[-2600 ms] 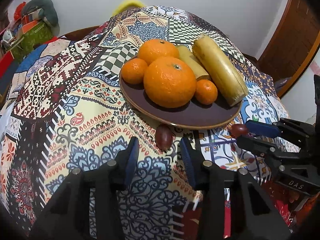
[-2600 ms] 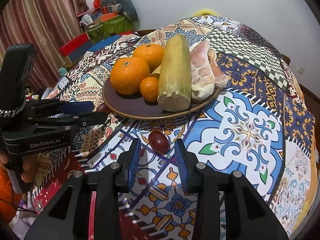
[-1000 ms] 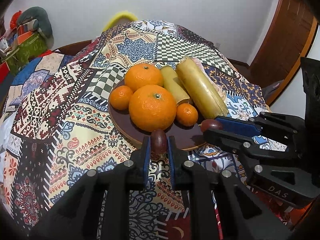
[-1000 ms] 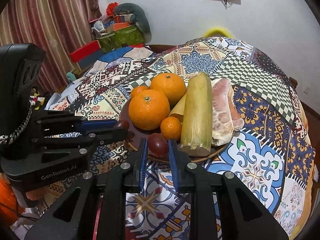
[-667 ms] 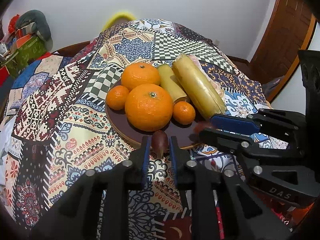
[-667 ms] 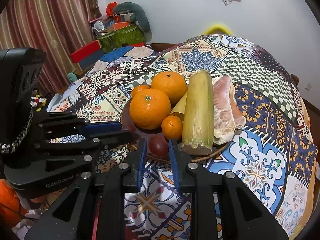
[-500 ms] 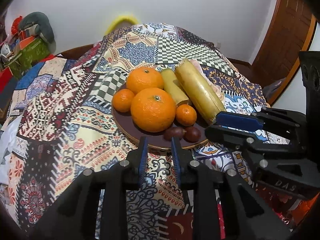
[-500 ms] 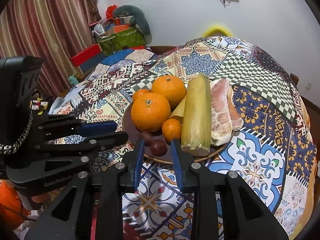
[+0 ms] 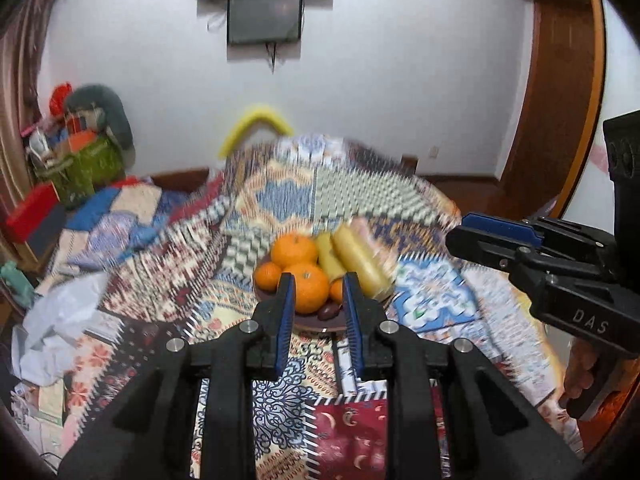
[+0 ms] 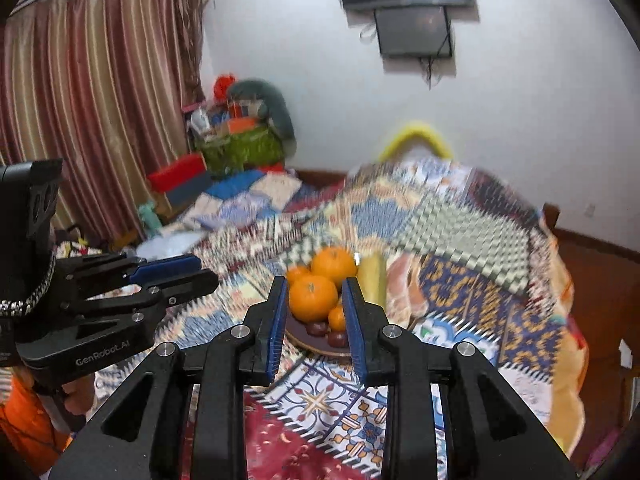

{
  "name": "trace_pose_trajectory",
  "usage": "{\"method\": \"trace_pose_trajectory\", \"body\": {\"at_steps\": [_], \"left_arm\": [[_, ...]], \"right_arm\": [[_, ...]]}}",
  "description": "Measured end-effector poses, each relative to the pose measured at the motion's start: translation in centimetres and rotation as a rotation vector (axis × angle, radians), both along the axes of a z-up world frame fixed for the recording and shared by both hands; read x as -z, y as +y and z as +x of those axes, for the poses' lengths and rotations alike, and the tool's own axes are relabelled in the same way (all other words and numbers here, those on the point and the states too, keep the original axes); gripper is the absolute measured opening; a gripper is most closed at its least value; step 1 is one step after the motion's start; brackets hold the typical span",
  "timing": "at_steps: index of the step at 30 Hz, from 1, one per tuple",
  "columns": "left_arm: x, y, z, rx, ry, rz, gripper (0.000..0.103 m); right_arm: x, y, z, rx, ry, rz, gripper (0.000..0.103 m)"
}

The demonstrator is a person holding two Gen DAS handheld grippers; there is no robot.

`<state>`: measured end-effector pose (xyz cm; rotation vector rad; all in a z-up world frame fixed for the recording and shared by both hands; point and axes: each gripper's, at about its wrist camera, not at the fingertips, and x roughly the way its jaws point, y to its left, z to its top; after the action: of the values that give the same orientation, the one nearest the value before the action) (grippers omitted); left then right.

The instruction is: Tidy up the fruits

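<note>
A dark brown plate (image 9: 308,322) on the patterned tablecloth holds several oranges (image 9: 310,286), yellow-green stalks (image 9: 360,266) and two small dark red fruits (image 10: 338,338) at its near edge; one shows in the left wrist view (image 9: 328,312). The plate (image 10: 316,346) shows in the right wrist view too, with peeled pomelo (image 10: 406,286) at its right. My left gripper (image 9: 316,308) is open and empty, well back from the plate. My right gripper (image 10: 314,312) is open and empty, also pulled back and raised.
The table is covered by a patchwork cloth (image 9: 280,400). A white crumpled bag (image 9: 60,320) lies at its left. Boxes and a green basket (image 10: 240,148) stand by the curtain. A wall screen (image 9: 264,16) hangs behind. A wooden door frame (image 9: 560,120) is on the right.
Both grippers put their dark red fruits on the plate's near edge, opened, then pulled back and up from the table. The view now is blurred by motion.
</note>
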<state>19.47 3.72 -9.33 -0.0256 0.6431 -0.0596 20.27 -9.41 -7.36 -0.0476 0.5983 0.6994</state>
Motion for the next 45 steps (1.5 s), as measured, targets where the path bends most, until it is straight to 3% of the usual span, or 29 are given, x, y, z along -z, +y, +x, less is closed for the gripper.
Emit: {"method": "trace_pose_trajectory", "body": {"at_steps": [5, 8, 12, 15, 20, 24, 28, 33, 45], "left_arm": [[-4.7, -1.1, -4.4, -0.012, -0.141, 0.013, 0.023], [-6.8, -1.5, -6.8, -0.026, -0.212, 0.019, 0.026], [-9.0, -2.1, -10.1, -0.049, -0.311, 0.021, 0.047], [-10.0, -2.5, -11.9, -0.066, -0.362, 0.032, 0.056], [-10.7, -2.5, -13.7, -0.079, -0.402, 0.025, 0.067], [-10.7, -2.4, -14.4, -0.091, -0.42, 0.031, 0.082], [-10.8, -2.3, -15.0, -0.099, -0.427, 0.029, 0.092], [-10.8, -2.2, -15.1, -0.108, -0.434, 0.031, 0.097], [-10.4, -2.2, -15.0, -0.121, -0.433, 0.021, 0.101]], "right_arm": [[-4.3, -1.6, -3.8, 0.042, -0.113, 0.061, 0.025], [-6.2, -2.5, -6.1, 0.071, -0.178, 0.099, 0.03], [-8.2, -3.5, -9.0, 0.117, -0.269, 0.134, 0.052], [-9.2, -3.8, -10.9, 0.142, -0.328, 0.144, 0.065], [-9.4, -3.7, -12.0, 0.188, -0.377, 0.152, 0.086], [-9.3, -3.7, -11.9, 0.224, -0.386, 0.164, 0.103], [-9.2, -3.7, -12.6, 0.23, -0.392, 0.155, 0.103], [-9.0, -4.1, -12.9, 0.229, -0.384, 0.159, 0.103], [-8.9, -4.7, -13.4, 0.236, -0.372, 0.169, 0.103]]}}
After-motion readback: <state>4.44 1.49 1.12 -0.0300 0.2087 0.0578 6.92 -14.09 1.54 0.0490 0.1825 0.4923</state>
